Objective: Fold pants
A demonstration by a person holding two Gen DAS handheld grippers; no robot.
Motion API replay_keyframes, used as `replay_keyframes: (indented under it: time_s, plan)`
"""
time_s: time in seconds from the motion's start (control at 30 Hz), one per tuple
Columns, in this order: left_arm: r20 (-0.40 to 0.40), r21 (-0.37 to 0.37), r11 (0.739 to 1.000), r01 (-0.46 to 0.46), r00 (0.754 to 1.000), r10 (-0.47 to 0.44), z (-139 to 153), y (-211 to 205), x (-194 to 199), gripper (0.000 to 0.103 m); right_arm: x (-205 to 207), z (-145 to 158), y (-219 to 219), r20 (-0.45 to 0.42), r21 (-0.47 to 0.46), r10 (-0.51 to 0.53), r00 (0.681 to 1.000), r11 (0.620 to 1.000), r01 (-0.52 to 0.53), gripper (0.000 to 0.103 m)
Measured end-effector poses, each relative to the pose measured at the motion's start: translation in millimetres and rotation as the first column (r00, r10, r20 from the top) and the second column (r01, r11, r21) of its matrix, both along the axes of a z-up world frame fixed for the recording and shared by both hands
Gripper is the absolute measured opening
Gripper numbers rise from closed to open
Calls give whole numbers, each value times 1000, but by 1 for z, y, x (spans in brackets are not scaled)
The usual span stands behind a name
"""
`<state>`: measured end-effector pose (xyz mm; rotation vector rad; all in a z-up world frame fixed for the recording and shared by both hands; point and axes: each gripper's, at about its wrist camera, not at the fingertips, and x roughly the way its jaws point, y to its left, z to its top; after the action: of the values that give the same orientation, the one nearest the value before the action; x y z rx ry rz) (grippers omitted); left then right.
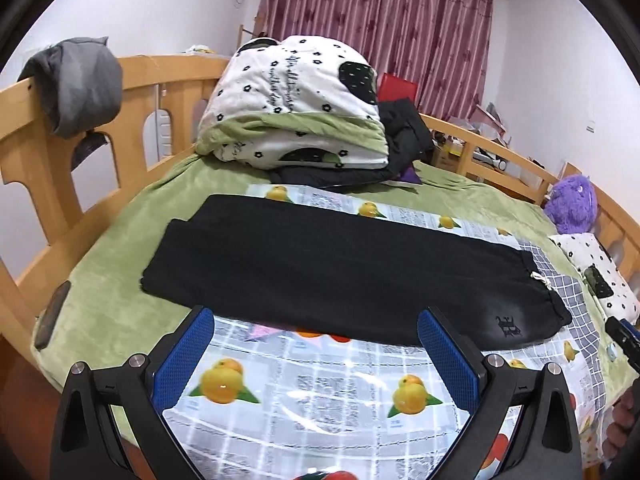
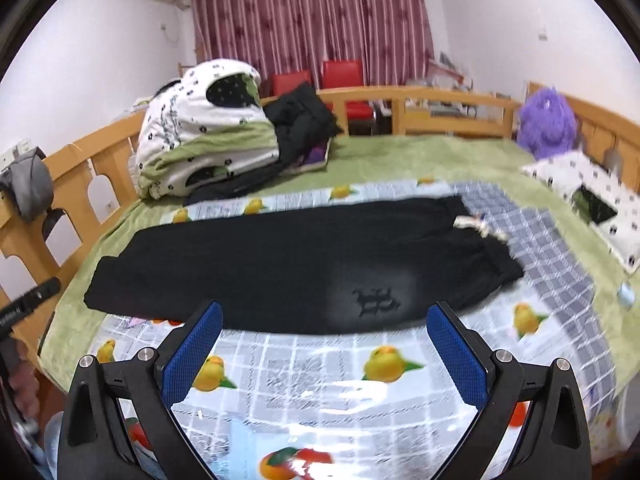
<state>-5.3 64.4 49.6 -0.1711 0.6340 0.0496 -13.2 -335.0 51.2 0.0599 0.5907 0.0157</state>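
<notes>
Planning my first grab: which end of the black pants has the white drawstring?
The gathered waistband end of the black fabric pants, on the right over the grey checked cloth, has the white drawstring. The opposite, left end shows only plain leg hems.

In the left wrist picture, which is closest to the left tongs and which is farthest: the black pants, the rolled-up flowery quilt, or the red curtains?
1. Flat black fabric pants: closest, just ahead of the open left tongs.
2. Rolled white-and-green flowery quilt: behind the pants, on the bed's far side.
3. Dark red striped curtains: farthest, on the back wall.
</notes>
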Motion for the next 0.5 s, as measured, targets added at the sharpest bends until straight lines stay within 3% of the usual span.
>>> replay_keyframes:
  time_s: [0.1, 0.27, 0.3, 0.5]
  plan:
    - [-26, -18, 1000, 6, 1000, -6, -2, 17, 3, 102, 4, 3, -14, 9, -20, 3, 1000, 1000, -3, 100]
    - [-73, 49, 999, 4, 997, -1, -26, 32, 20, 101, 25, -17, -45, -51, 3, -35, 998, 999, 36, 93]
    - [-88, 40, 999, 9, 996, -6, -31, 35, 25, 101, 34, -26, -53, -83, 26, -36, 996, 999, 39, 86]
    - [-119, -119, 993, -22, 993, 8, -82, 62, 59, 97, 78, -94, -87, -262, 93, -56, 963, 992, 82, 66]
